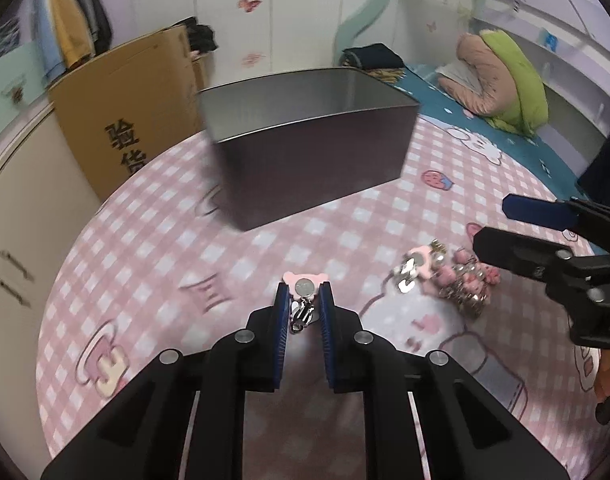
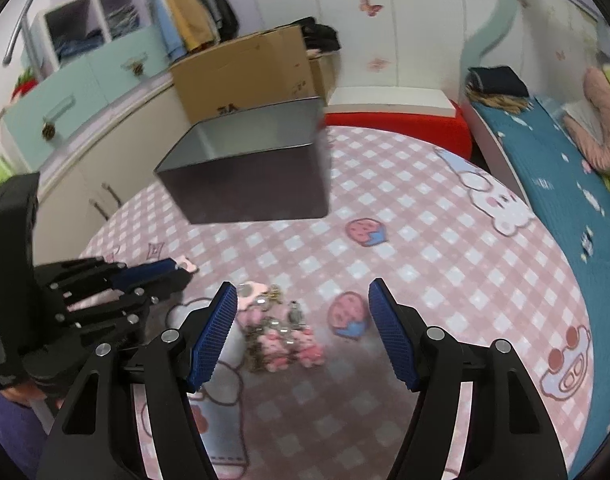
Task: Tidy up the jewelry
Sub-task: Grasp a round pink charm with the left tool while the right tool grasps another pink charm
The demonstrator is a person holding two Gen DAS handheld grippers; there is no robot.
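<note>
My left gripper [image 1: 304, 294] is shut on a pink bear-shaped earring [image 1: 303, 287] with a silver clip, low over the pink checked tablecloth [image 1: 345, 224]. A pile of pink and silver jewelry [image 1: 449, 276] lies to its right. In the right wrist view that jewelry pile [image 2: 279, 332] sits between the spread blue pads of my right gripper [image 2: 303, 292], which is open and not touching it. The left gripper [image 2: 177, 270] shows at the left there, with the earring's pink tip at its fingertips. A dark open metal box [image 1: 305, 152] stands behind, also seen as the metal box [image 2: 249, 168].
A cardboard box [image 1: 125, 100] and pale cabinets [image 1: 21, 216] stand left of the table. A bed with a teal sheet [image 2: 553, 184] and a green and pink quilt [image 1: 505, 76] lies to the right. A red stool [image 2: 397, 126] is behind the table.
</note>
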